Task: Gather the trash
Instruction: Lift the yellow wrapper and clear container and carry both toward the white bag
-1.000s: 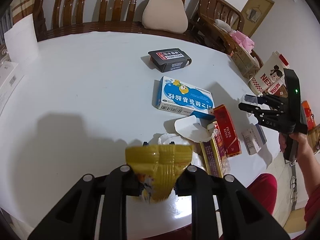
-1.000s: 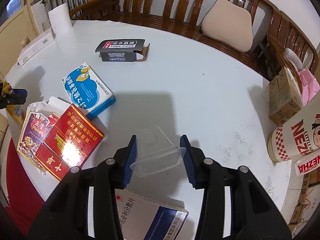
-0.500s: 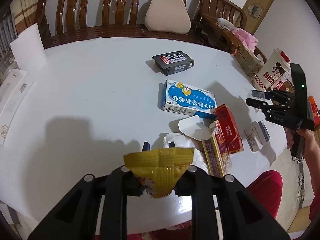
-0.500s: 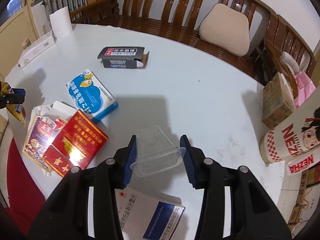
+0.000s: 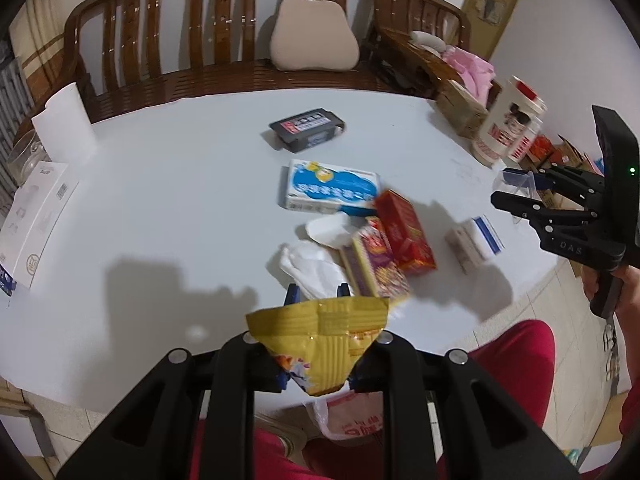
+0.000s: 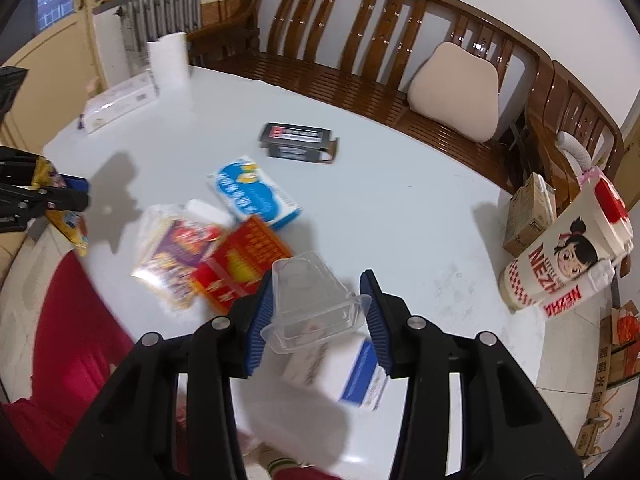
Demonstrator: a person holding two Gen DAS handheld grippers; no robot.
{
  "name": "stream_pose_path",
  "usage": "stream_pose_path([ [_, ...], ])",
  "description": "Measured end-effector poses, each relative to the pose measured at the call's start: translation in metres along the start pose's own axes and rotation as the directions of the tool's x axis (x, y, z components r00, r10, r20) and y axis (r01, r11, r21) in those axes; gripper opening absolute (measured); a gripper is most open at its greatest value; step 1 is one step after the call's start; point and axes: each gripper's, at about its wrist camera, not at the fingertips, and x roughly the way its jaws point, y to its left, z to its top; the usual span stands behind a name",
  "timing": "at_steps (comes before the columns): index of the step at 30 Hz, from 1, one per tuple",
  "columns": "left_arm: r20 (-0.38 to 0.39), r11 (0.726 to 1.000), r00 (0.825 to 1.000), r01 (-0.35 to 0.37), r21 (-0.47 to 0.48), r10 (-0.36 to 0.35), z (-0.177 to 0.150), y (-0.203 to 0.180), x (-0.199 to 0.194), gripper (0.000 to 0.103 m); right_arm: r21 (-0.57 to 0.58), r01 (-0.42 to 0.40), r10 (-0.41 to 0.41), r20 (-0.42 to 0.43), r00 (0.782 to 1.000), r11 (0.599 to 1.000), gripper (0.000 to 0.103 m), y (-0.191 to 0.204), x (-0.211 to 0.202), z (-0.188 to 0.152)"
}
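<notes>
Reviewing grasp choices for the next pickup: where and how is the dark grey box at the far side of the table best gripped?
The dark grey box lies flat with open table around it. Come from above and close across its narrow width, on the long side walls. Probably avoid the end with the open flap, which looks loose.

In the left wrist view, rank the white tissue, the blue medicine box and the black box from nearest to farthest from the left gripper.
From the left gripper, which holds a yellow snack wrapper:
1. White tissue, just ahead of the fingertips.
2. Blue medicine box, mid-table, slightly right.
3. Black box, farthest, toward the wooden bench.
</notes>
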Motion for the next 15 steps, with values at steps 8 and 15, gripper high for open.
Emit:
stream_pose_path([
  [8,-0.011,0.997,0.999,0.035,0.064,-0.034,-0.030,-0.039,-0.011,0.019,-0.025,-0.056,0.056,-0.007,0.998,0.998,0.043,0.039,-0.031,-0.035],
  [15,-0.040,0.992,0.996,0.077,0.097,-0.073,-0.058,-0.065,-0.007,0.019,-0.025,-0.092,0.092,-0.025,0.995,0.995,0.043,0.061,-0.041,-0.067],
])
